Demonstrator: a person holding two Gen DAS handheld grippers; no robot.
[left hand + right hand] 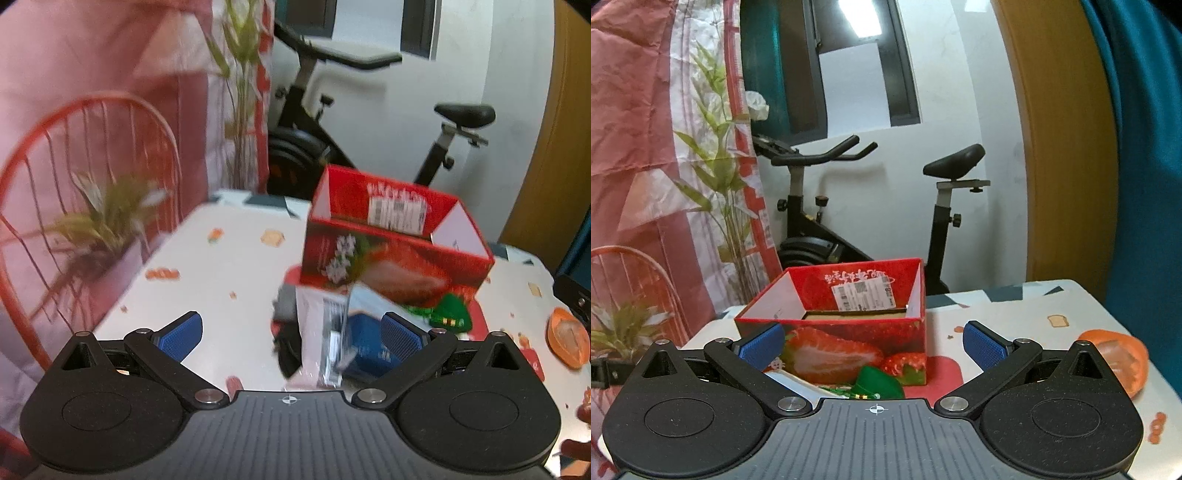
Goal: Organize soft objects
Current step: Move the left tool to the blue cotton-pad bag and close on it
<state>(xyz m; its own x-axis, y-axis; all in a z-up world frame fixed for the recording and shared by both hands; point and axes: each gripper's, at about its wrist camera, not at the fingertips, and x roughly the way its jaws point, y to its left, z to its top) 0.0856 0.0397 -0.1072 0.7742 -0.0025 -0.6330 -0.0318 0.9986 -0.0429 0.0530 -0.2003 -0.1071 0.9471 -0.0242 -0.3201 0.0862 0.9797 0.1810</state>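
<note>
A red strawberry-print box (395, 254) stands open on the white table (221, 266); it also shows in the right wrist view (849, 317). In front of it lie a clear plastic packet (325, 339), a blue soft item (364, 343) and a green soft item (452, 314). My left gripper (291, 336) is open, its right finger beside the blue item and the packet between the fingers. My right gripper (873, 345) is open and empty, just before the box, above the green item (877, 382).
An orange bowl (1119, 354) sits on the table's right side. A red wire chair (85, 192) and a plant (107, 218) stand at the left edge. An exercise bike (871, 206) stands behind the table.
</note>
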